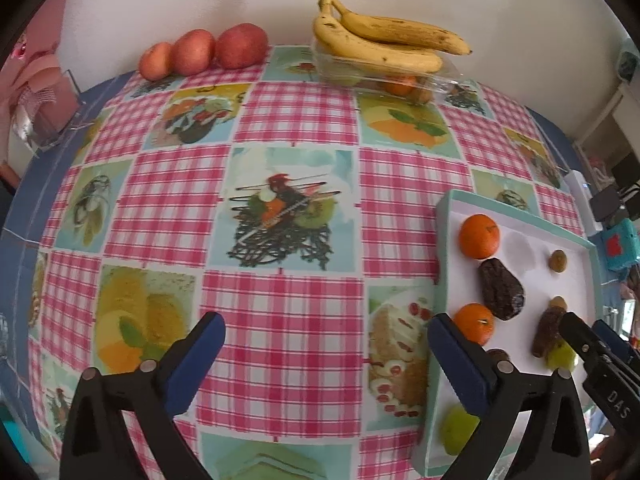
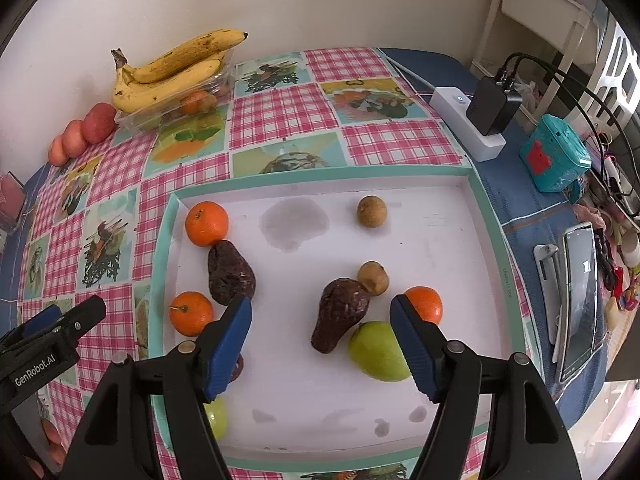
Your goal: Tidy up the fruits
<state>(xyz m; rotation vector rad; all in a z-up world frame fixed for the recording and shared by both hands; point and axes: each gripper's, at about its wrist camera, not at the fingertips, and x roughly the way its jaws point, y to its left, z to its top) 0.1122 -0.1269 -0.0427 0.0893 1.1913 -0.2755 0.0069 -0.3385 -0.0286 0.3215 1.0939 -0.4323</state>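
**Fruit tray under two open hand-held grippers**

We see the right hand-held gripper [image 2: 321, 346] poised over the white tray [image 2: 424, 240] with its jaws apart and empty, framing a dark avocado [image 2: 339, 314] that leans against a small brown fruit [image 2: 373, 277]. A green pear [image 2: 378, 351] lies just beside the avocado's narrow end, and an orange [image 2: 425, 304] sits partly behind the right jaw. A second avocado [image 2: 231, 273] touches another orange [image 2: 206, 223] near the tray's left wall. The left hand-held gripper [image 1: 326, 364] hangs over the checked desk [image 1: 296, 116] beside the tray, jaws likewise apart and holding nothing. Bananas [image 1: 384, 42] rest on a clear box at the far edge, with apples [image 1: 204, 51] along the wall.

We judge the avocado moderately heavy, with wrinkled skin that suggests soft flesh; a gentle grip across its broad belly should suit, since the tapered neck would slip. The oranges look firm and round, best taken across their middle.
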